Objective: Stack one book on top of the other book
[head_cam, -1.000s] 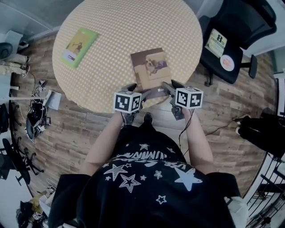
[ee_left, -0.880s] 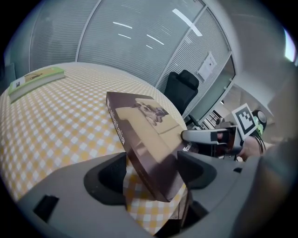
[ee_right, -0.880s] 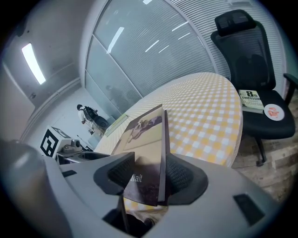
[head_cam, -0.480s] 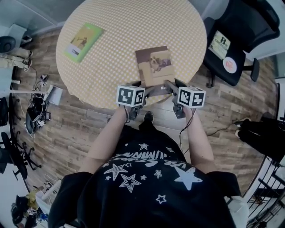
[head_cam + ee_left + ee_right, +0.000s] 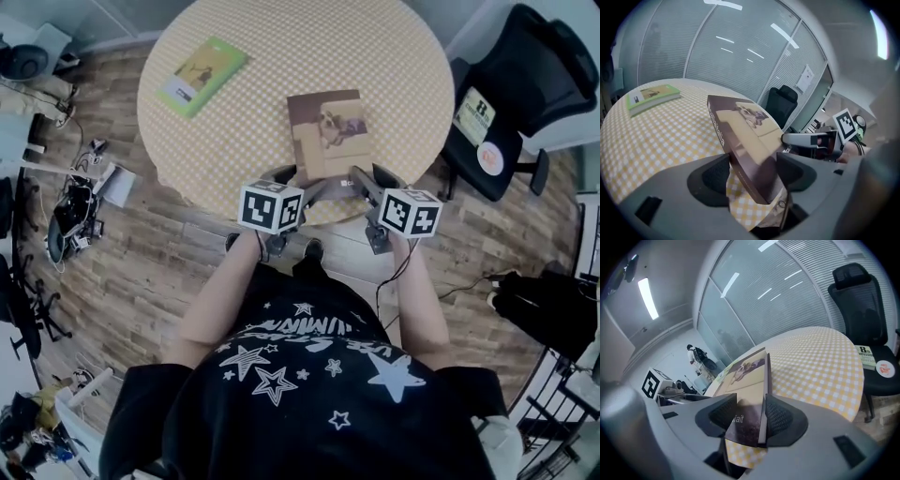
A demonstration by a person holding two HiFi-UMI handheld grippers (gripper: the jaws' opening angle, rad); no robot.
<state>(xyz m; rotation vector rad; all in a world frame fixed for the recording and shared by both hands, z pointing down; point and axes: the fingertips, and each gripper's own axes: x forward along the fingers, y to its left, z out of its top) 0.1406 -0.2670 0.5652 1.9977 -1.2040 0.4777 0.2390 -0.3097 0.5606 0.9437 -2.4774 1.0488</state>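
The brown book (image 5: 326, 131), judged stiff and fairly heavy, is clamped at its near corners by the left tongs (image 5: 752, 173) and right tongs (image 5: 750, 416), both just tightened.

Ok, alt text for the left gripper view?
The left claw, its jaws having just closed in, grips a tilted brown book by its near corner over a yellow checked table. A green book lies at far left.
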